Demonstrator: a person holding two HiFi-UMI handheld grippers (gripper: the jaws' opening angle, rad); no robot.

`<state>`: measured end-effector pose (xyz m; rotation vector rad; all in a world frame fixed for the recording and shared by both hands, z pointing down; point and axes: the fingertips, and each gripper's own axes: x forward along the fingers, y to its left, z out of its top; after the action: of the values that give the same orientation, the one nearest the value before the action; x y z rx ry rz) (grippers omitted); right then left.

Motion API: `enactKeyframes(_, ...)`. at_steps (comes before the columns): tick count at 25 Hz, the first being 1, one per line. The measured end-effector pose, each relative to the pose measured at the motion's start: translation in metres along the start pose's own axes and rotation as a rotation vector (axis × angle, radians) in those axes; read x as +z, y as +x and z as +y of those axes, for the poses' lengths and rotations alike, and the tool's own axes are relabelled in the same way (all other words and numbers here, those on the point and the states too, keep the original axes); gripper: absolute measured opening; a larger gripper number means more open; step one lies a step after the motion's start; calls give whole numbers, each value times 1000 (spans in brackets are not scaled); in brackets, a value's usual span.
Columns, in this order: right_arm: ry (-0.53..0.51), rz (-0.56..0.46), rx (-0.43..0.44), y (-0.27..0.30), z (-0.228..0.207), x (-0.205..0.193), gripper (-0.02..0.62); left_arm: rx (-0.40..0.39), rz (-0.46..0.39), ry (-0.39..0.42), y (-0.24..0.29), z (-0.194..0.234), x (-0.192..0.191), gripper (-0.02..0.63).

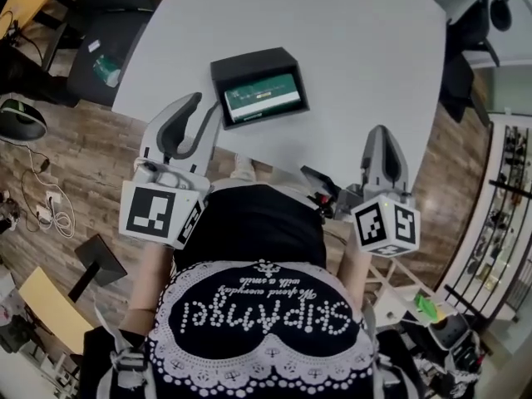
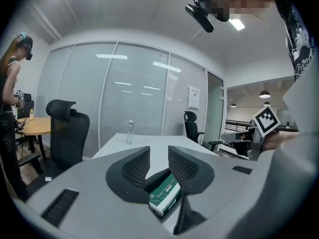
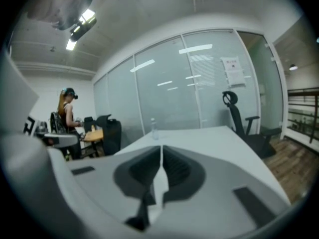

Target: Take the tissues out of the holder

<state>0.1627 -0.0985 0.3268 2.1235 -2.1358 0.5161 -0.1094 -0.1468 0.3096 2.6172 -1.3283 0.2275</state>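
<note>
the black holder [image 1: 249, 63] is sitting on the white counter [image 1: 349, 40], near the edge closest to the person, with its open side facing up. the green pack of tissues [image 1: 262, 96] is lying inside it, filling most of the opening.

the left gripper [image 1: 196, 106] is hovering at the counter's near edge, just beside the holder's left wall and pointing roughly level. in the left gripper view its fingers [image 2: 134, 166] are standing a little apart, with a narrow gap between them. the tissues [image 2: 167, 195] and a dark wall of the holder [image 2: 158, 176] are showing through that gap, lying beyond the fingers. the fingers are pressing on nothing.

the right gripper [image 1: 381, 138] is hanging over the counter's near right edge, well apart from the holder. in the right gripper view the right gripper [image 3: 160, 156] is keeping its fingers [image 3: 177, 168] together, with only a thin slit between them and nothing caught in it; bare counter is lying ahead.

a clear water bottle [image 2: 130, 132] is standing upright at the far end of the counter, and a black office chair [image 2: 67, 131] is standing off to the side.
</note>
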Motion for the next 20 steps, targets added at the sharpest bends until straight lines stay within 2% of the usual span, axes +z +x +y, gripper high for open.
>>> enactKeyframes(6,19,-2,-34,-8,-14,-1,35,-50,41,16,13,-14,-2,198)
enactKeyframes(13,26,4,-48,-3,-26,2,35,-79,74,32,31,-21,-7,242)
enactKeyframes(20,31,16,-42,3,-34,2,35,-115,163,59,52,-26,-26,299)
